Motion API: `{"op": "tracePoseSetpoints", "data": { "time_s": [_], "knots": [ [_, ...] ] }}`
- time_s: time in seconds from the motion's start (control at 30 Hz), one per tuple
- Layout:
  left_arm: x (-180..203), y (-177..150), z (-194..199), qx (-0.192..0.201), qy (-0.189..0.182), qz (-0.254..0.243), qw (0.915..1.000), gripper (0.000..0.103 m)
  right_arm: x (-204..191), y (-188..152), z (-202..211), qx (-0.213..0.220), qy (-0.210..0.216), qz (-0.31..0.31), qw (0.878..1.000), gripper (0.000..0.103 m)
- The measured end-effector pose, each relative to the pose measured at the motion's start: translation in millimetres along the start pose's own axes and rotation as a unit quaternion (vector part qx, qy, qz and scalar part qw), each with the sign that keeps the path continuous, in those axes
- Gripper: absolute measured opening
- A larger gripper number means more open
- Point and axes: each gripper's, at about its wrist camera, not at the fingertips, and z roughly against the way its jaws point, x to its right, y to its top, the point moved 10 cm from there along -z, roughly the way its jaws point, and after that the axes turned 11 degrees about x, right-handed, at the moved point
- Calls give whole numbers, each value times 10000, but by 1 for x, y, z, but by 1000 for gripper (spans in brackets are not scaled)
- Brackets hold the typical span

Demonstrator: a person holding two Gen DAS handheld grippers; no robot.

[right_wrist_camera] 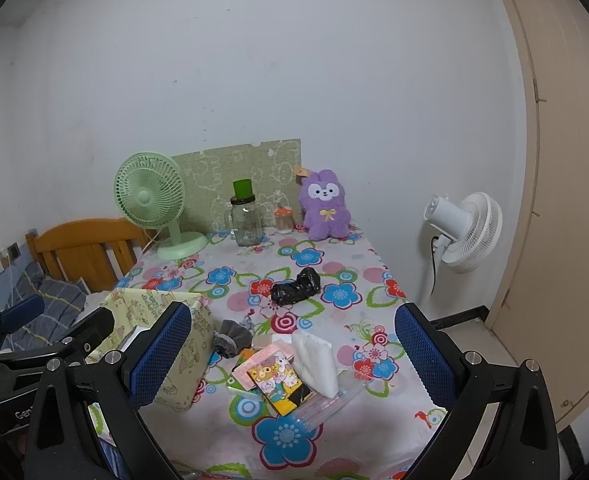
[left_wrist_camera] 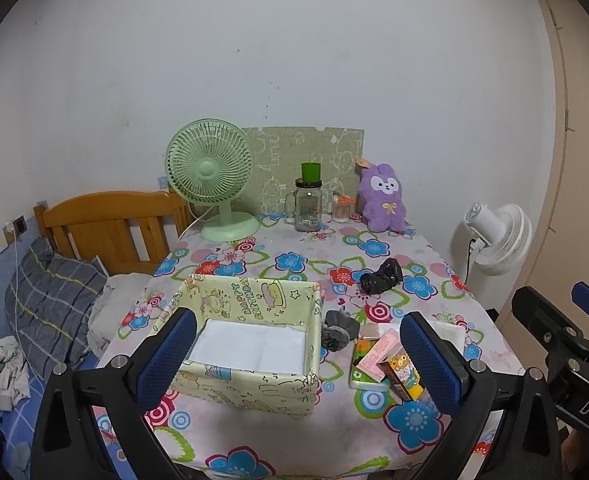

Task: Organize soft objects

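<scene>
Flanking the box, seemingly tissue packs clutter.

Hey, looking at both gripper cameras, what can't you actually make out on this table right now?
- Box inside: right view shows only its outer wall; the left gripper finger hides a corner in the left view.
- Jar label: too small in both views.
- Packets: stacked, lower ones covered; print too small.
- Grey bundle: crumpled, item unclear.
- Table's near edge: cut off by the right gripper frame.
</scene>
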Motion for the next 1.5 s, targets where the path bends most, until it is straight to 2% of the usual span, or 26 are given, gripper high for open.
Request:
{"op": "tracePoseSetpoints", "data": {
  "time_s": [0.23,0.93,1.27,1.5],
  "knots": [
    [0,-5,0,-81,-14,89,9999,102,-1,-1,0,-7,55,9,10000,103],
    [6,-3,-2,63,28,-123,9999,101,-1,-3,-5,3,101,-69,9999,103],
    [28,-13,-9,49,-358,-360,9987,101,2,-10,-8,-28,88,-40,9999,103],
    [40,-27,-23,-143,-496,-229,9984,101,11,-21,-17,-93,28,25,9999,103]
  ]
}}
